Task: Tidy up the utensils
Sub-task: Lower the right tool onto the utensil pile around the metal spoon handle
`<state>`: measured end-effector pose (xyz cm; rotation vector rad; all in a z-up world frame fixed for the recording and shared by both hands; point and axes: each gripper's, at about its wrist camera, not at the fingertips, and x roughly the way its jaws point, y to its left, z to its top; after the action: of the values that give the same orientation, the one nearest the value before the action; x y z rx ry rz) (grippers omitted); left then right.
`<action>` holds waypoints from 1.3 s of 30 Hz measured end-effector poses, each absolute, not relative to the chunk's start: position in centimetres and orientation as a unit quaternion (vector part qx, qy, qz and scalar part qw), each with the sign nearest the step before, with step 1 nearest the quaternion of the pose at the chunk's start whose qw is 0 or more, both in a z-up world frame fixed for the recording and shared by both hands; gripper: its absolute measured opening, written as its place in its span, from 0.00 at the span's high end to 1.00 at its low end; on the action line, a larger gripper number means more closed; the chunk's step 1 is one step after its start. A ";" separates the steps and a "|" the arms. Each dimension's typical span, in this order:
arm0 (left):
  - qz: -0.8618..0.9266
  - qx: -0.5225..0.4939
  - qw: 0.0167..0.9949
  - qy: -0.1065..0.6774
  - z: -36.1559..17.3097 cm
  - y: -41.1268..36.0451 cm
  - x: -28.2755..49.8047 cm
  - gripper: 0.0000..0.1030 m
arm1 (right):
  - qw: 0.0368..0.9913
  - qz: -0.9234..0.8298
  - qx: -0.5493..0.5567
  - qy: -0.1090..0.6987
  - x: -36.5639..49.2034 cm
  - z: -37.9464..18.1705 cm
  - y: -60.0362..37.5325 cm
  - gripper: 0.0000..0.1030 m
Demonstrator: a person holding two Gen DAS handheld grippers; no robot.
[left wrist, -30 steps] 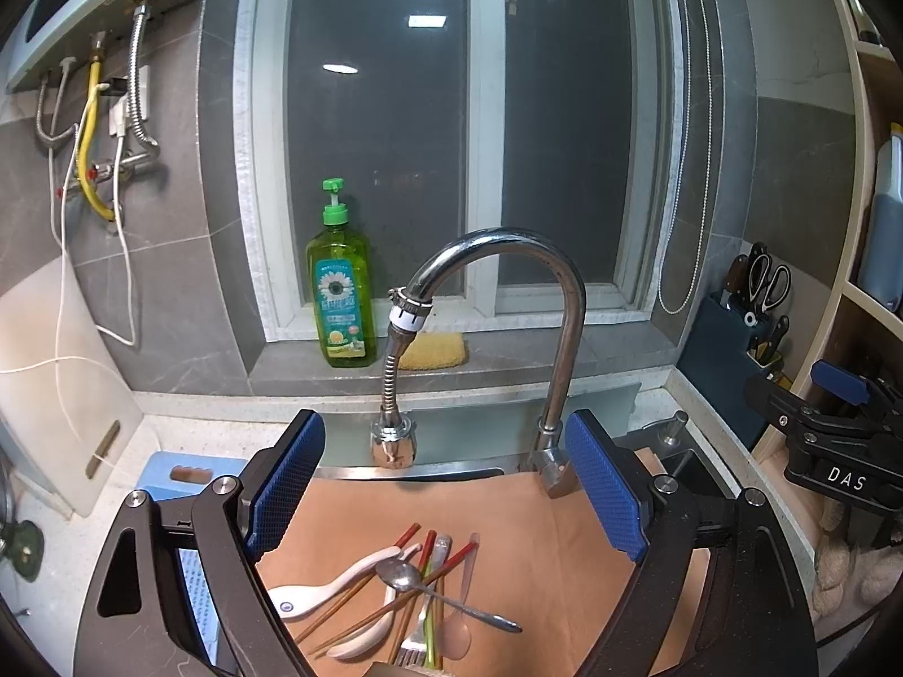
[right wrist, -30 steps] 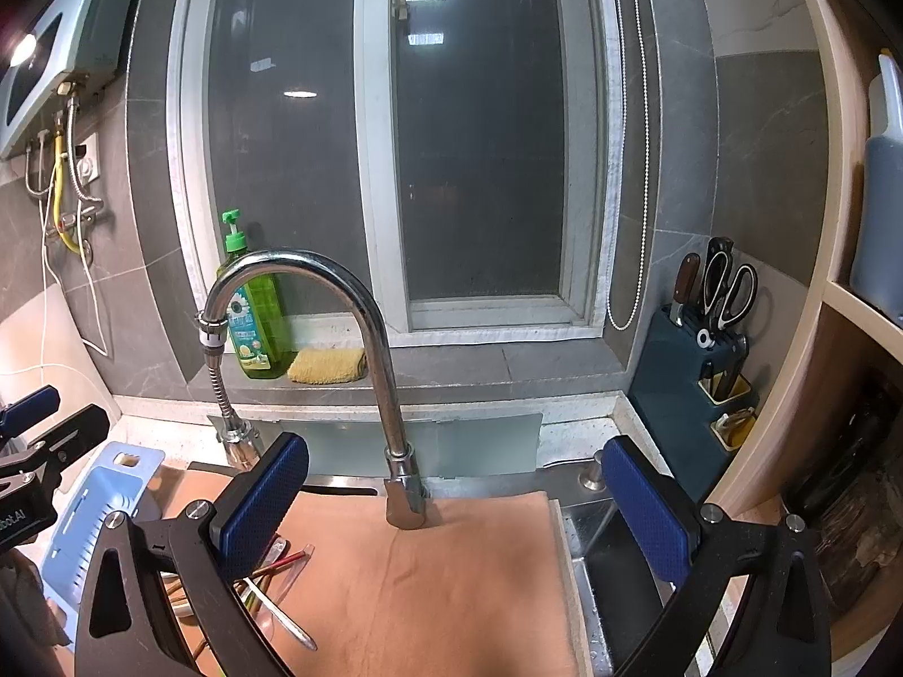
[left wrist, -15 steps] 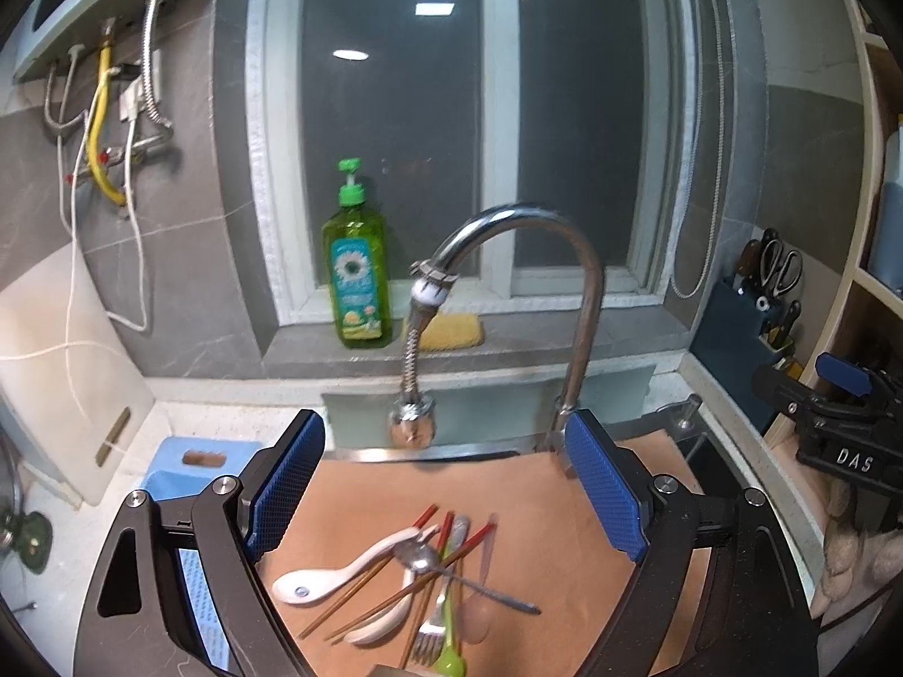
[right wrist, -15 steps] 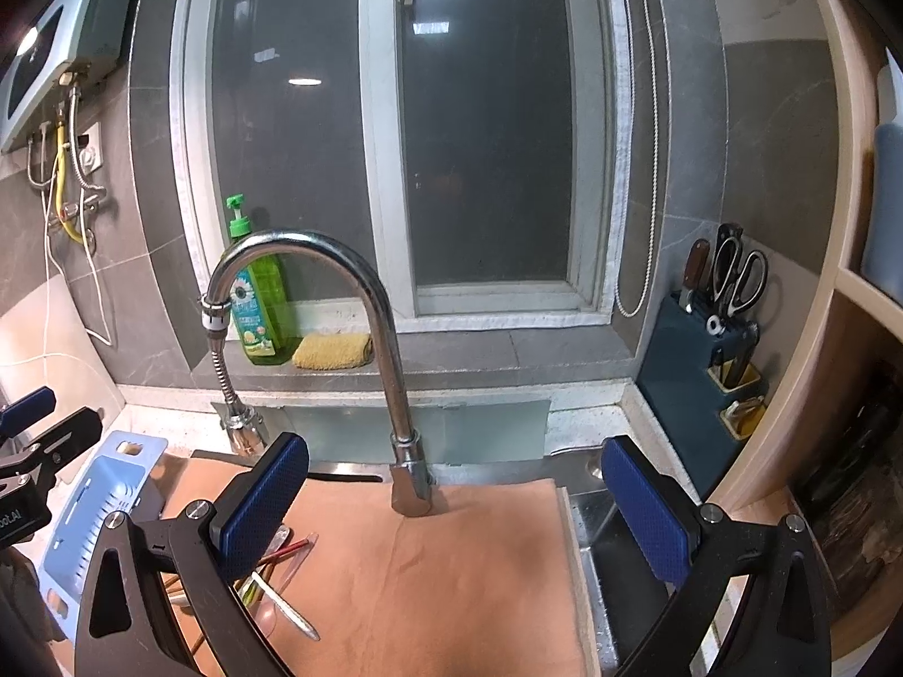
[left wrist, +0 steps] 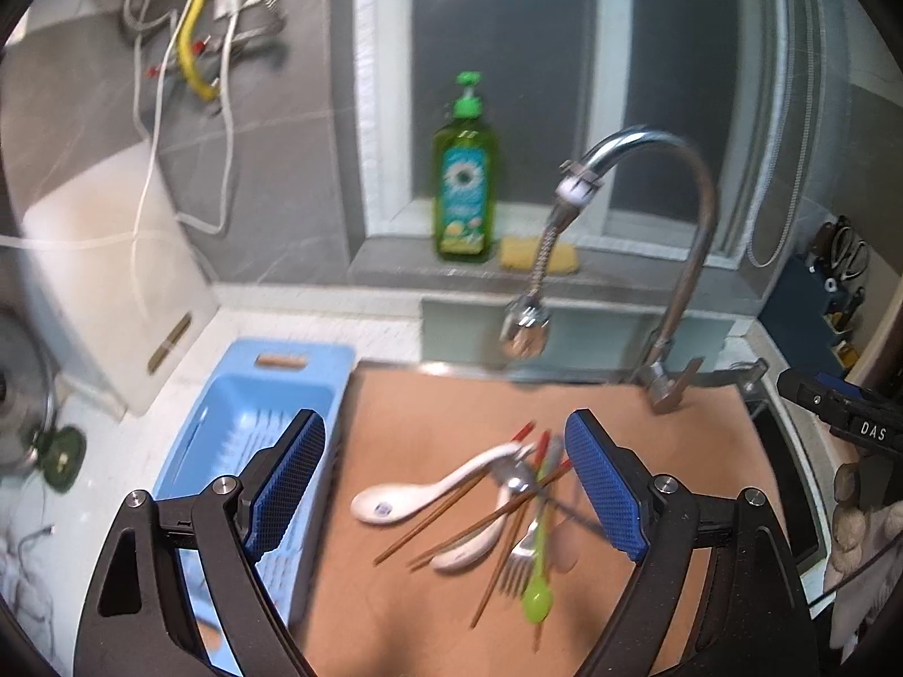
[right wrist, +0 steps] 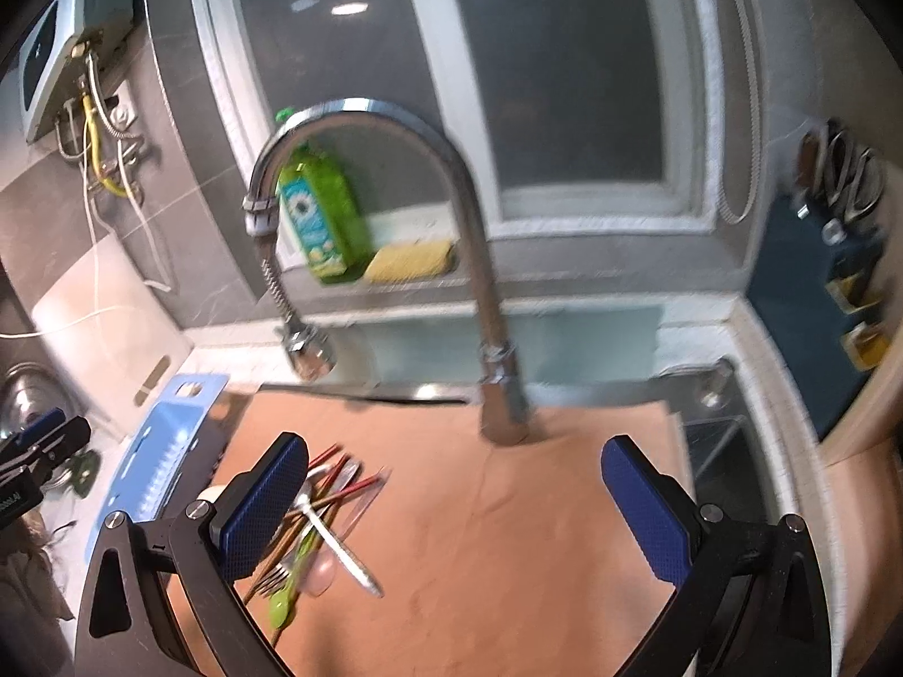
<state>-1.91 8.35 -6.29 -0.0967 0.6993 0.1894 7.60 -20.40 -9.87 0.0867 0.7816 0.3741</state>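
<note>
A pile of utensils (left wrist: 496,513) lies on a brown board (left wrist: 451,412) over the sink: two white ceramic spoons (left wrist: 417,496), red-tipped chopsticks, a metal fork (left wrist: 516,555), a metal spoon and a green plastic spoon (left wrist: 537,601). A light blue slotted tray (left wrist: 248,412) stands left of the board. My left gripper (left wrist: 446,485) is open and empty above the pile. My right gripper (right wrist: 451,513) is open and empty over the board, with the pile (right wrist: 316,530) by its left finger. The tray also shows in the right wrist view (right wrist: 163,440).
A chrome faucet (left wrist: 677,259) with a hose head arches over the board's far edge. Green soap bottle (left wrist: 464,192) and yellow sponge (left wrist: 537,255) sit on the sill. A blue knife block (right wrist: 812,293) stands at right. A white cutting board (left wrist: 107,282) leans at left.
Both grippers have tilted down and swung left. The blue tray and the whole utensil pile have come into view. Both grippers stay open and empty.
</note>
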 end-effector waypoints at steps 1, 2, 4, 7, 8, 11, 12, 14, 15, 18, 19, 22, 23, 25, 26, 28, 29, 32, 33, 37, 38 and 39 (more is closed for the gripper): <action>0.097 -0.051 0.932 0.347 -6.7 8.7 -2.1 0.15 | 0.902 0.186 0.041 0.387 7.9 -10.4 -20.1 0.00; 0.099 -0.053 0.930 0.351 -7.0 8.8 -2.3 0.15 | 0.898 0.191 0.039 0.395 8.2 -11.0 -19.7 0.00; 0.105 -0.059 0.924 0.363 -7.7 9.3 -2.7 0.15 | 0.890 0.201 0.034 0.408 8.5 -12.0 -19.1 0.00; 0.116 -0.064 0.917 0.375 -8.8 10.0 -3.2 0.15 | 0.878 0.217 0.015 0.426 8.9 -13.6 -17.8 0.00; 0.118 -0.066 0.915 0.379 -9.2 10.2 -3.3 0.15 | 0.874 0.224 0.008 0.431 9.0 -14.1 -17.3 0.00; 0.122 -0.069 0.908 0.394 -10.3 10.5 -3.6 0.15 | 0.858 0.254 -0.012 0.446 9.4 -15.5 -15.5 0.01; 0.123 -0.071 0.906 0.400 -10.7 10.7 -3.7 0.15 | 0.852 0.261 -0.018 0.452 9.5 -16.0 -15.0 0.05; 0.124 -0.075 0.903 0.405 -11.2 10.8 -3.9 0.15 | 0.840 0.281 -0.025 0.464 9.8 -16.7 -13.9 0.12; 0.126 -0.077 0.901 0.409 -11.4 10.8 -4.1 0.15 | 0.831 0.293 -0.035 0.471 9.9 -17.3 -13.1 0.16; 0.128 -0.080 0.898 0.413 -11.8 10.9 -4.5 0.15 | 0.812 0.313 -0.065 0.488 10.4 -18.9 -11.2 0.29; 0.128 -0.080 0.898 0.414 -11.9 10.9 -4.6 0.15 | 0.803 0.320 -0.079 0.496 10.6 -19.6 -10.5 0.33; 0.125 -0.083 0.895 0.420 -12.5 10.6 -5.0 0.15 | 0.786 0.335 -0.110 0.508 10.9 -21.1 -8.8 0.46; 0.124 -0.084 0.894 0.422 -12.8 10.5 -5.0 0.15 | 0.781 0.340 -0.120 0.510 10.9 -21.5 -8.3 0.47; 0.121 -0.087 0.891 0.428 -13.2 10.3 -5.0 0.15 | 0.772 0.350 -0.142 0.511 10.9 -22.2 -7.2 0.48; 0.120 -0.089 0.890 0.431 -13.5 10.2 -5.0 0.15 | 0.768 0.355 -0.149 0.512 10.8 -22.4 -6.7 0.51; 0.119 -0.091 0.889 0.434 -13.7 10.1 -5.0 0.15 | 0.757 0.366 -0.166 0.516 10.9 -22.9 -5.7 0.55; 0.118 -0.092 0.888 0.435 -13.8 10.0 -5.0 0.15 | 0.752 0.370 -0.174 0.516 10.9 -23.1 -5.2 0.55; 0.118 -0.092 0.887 0.437 -14.0 9.9 -5.0 0.15 | 0.741 0.378 -0.199 0.518 10.9 -23.7 -4.0 0.56; 0.117 -0.092 0.887 0.438 -14.1 9.9 -4.9 0.15 | 0.736 0.381 -0.203 0.521 11.1 -23.9 -3.6 0.58; 0.114 -0.091 0.885 0.442 -14.3 9.9 -4.9 0.15 | 0.724 0.386 -0.220 0.528 11.4 -24.5 -2.2 0.68; 0.113 -0.091 0.884 0.444 -14.4 10.0 -4.8 0.15 | 0.723 0.386 -0.223 0.528 11.4 -24.5 -2.0 0.68; 0.113 -0.092 0.884 0.445 -14.5 10.0 -4.8 0.15 | 0.720 0.388 -0.226 0.529 11.5 -24.5 -1.8 0.69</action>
<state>-4.80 9.99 -14.52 -0.1922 0.9258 0.2345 11.47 -1.79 -24.53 -0.4985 1.1688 0.8574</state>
